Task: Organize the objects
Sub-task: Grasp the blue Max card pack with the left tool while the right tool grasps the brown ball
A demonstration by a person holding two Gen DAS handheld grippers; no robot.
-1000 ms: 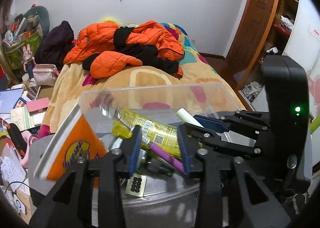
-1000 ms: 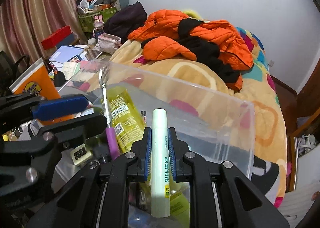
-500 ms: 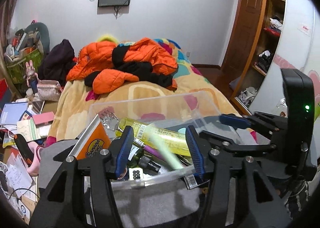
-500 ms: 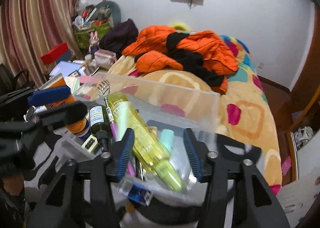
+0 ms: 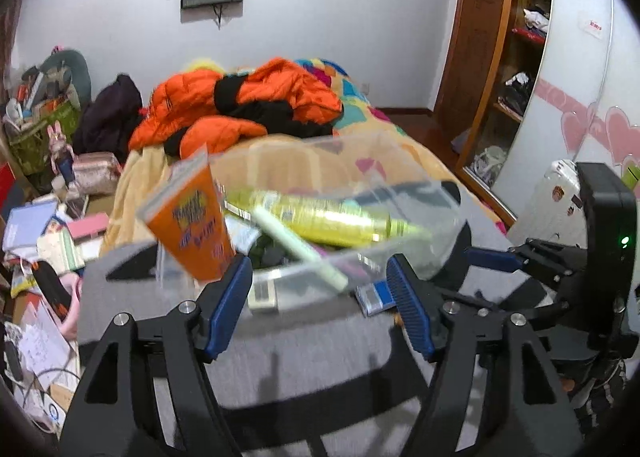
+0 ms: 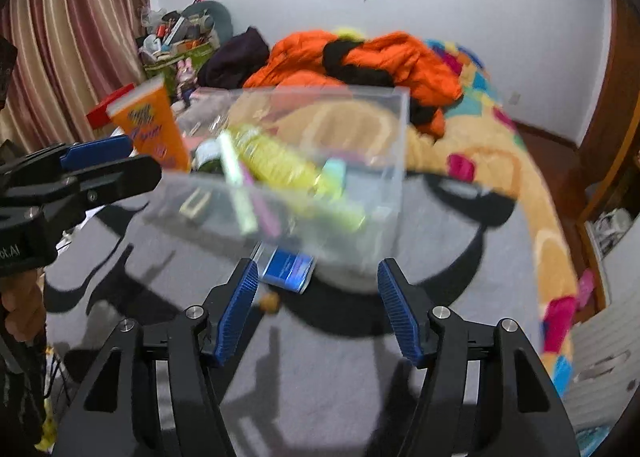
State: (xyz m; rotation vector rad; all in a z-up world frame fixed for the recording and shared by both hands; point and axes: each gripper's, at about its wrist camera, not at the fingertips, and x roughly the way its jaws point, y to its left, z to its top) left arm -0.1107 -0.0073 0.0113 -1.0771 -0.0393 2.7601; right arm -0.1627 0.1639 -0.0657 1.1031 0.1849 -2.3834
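A clear plastic bin (image 5: pixel 416 193) (image 6: pixel 384 161) stands on a grey surface. In it lie a pale green tube (image 5: pixel 300 249) (image 6: pixel 238 181), a yellow bottle (image 5: pixel 320 217) (image 6: pixel 276 161) and an upright orange tube (image 5: pixel 192 225) (image 6: pixel 154 129). My left gripper (image 5: pixel 320 301) is open and empty, just in front of the bin. My right gripper (image 6: pixel 316 305) is open and empty, also short of the bin. Each gripper shows at the edge of the other's view: the left gripper (image 6: pixel 92 165), the right gripper (image 5: pixel 504 257).
A blue packet (image 6: pixel 290 269) (image 5: pixel 374 297) lies on the grey surface (image 6: pixel 320 357) by the bin's near wall, with a small brown item (image 6: pixel 270 301) beside it. Behind is a bed with orange jackets (image 5: pixel 240 105). Clutter and books (image 5: pixel 48 233) lie at left.
My right gripper opened and let the pale green tube drop into the bin. Both grippers pulled back and up, away from the bin. The left jaws opened wider.
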